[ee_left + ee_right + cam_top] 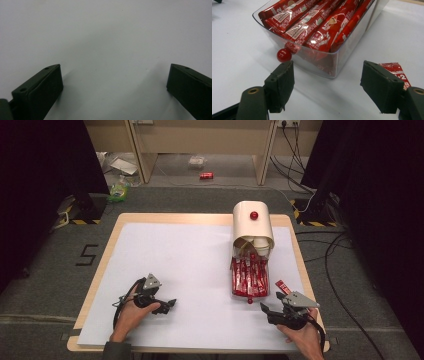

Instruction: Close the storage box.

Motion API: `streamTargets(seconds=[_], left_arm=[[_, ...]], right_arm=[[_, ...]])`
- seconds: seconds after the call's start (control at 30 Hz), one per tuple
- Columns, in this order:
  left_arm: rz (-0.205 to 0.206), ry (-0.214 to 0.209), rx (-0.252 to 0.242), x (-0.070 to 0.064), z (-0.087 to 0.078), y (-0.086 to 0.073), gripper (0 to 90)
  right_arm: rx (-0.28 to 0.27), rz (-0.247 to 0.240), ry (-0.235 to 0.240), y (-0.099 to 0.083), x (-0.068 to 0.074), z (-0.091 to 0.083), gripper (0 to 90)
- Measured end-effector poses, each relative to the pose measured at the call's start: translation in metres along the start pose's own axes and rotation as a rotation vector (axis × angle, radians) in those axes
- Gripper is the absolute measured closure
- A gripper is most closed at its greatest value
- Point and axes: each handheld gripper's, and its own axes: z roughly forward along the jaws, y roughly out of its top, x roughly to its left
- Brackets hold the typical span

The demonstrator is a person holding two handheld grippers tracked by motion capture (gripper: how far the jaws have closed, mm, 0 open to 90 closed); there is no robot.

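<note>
Two grippers, both yours, jaws spread and empty. Right gripper (327,85) sat just short of the drawer (332,62); its red knob (284,55) lay ahead, off the left jaw. A loose sachet (398,75) lay under the right jaw. Left gripper (112,87) hovered over bare sheet (105,32). Risk: closing off-centre, you likely missed the knob or pinched the sachet.
</note>
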Motion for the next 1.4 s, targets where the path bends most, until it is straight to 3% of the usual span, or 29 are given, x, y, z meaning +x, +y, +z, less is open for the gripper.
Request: streamTargets(seconds=[0.13,0.63,0.9,1.4], left_arm=[[0.000,0.000,0.000,0.000,0.000,0.000,0.0],[0.000,0.000,0.001,0.000,0.000,0.000,0.0],[0.000,0.000,0.002,0.000,0.000,0.000,0.0],[0.000,-0.001,0.002,0.000,0.000,0.000,0.0]], right_arm=[[-0.017,-0.008,-0.014,0.002,0.001,0.004,27.6],[0.000,-0.031,-0.045,0.004,0.002,0.015,27.4],[0.015,-0.078,-0.065,0.008,0.005,0.017,26.1],[-0.069,-0.007,-0.080,0.015,-0.006,0.028,27.7]])
